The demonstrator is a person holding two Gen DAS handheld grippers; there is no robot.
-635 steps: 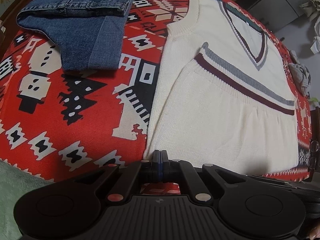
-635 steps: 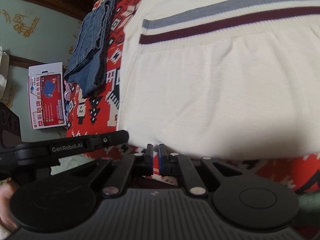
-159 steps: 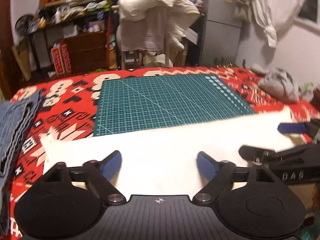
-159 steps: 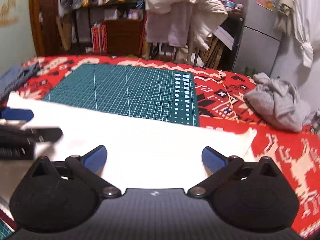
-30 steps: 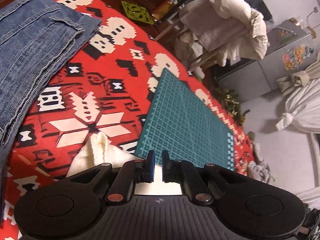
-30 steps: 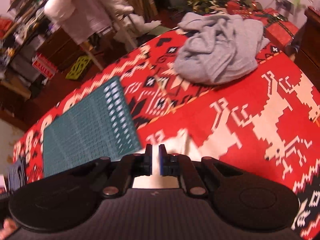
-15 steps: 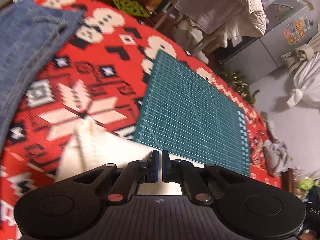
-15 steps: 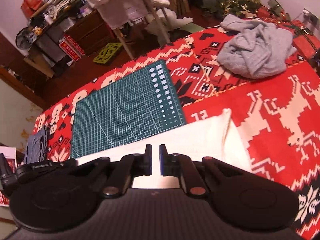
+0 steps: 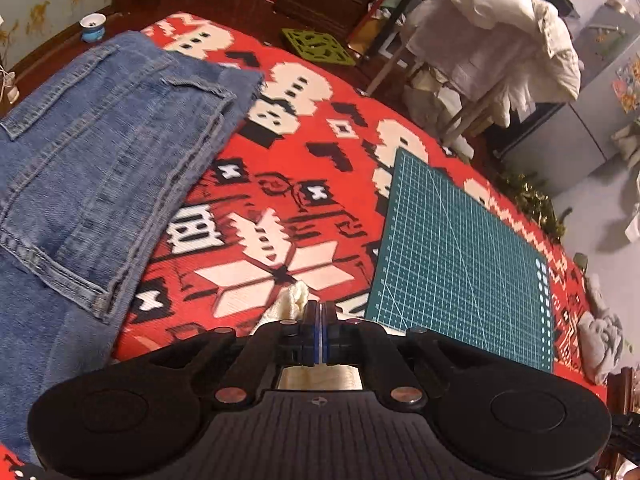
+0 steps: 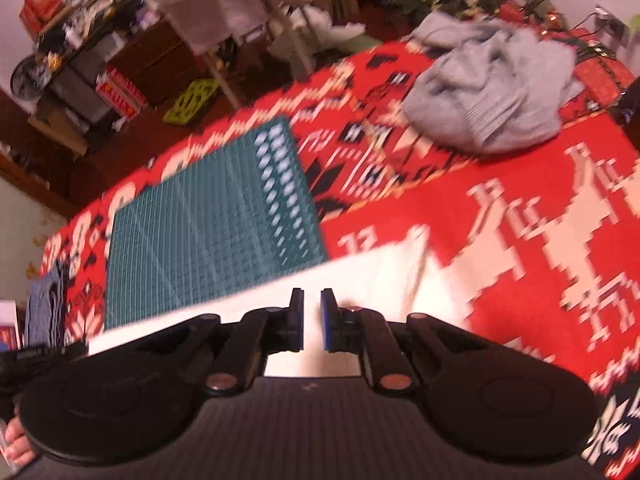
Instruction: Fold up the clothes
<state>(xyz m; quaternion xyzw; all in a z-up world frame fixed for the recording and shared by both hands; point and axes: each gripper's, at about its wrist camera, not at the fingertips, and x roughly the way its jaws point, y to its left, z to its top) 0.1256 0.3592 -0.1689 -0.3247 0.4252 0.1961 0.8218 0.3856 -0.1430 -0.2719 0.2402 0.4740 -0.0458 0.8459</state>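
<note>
The cream knit sweater (image 10: 380, 272) lies across the near part of the red patterned tablecloth (image 10: 500, 168), its far corner pointing past my right gripper (image 10: 312, 300). That gripper's fingers stand a narrow gap apart with cream knit showing between them. In the left wrist view my left gripper (image 9: 320, 310) is shut on a bunched edge of the sweater (image 9: 290, 300), and more knit shows under the fingers. Most of the sweater is hidden below both grippers.
Folded blue jeans (image 9: 100, 160) lie at the left of the cloth. A green cutting mat (image 9: 460, 260) covers the middle. A crumpled grey garment (image 10: 488, 92) sits at the far right. Beyond the table stand a chair draped with pale clothes (image 9: 500, 40) and cluttered shelves.
Both grippers keep their hold on the sweater. The left one has swung left toward the jeans. The right view is blurred with motion, and its finger gap looks slightly wider.
</note>
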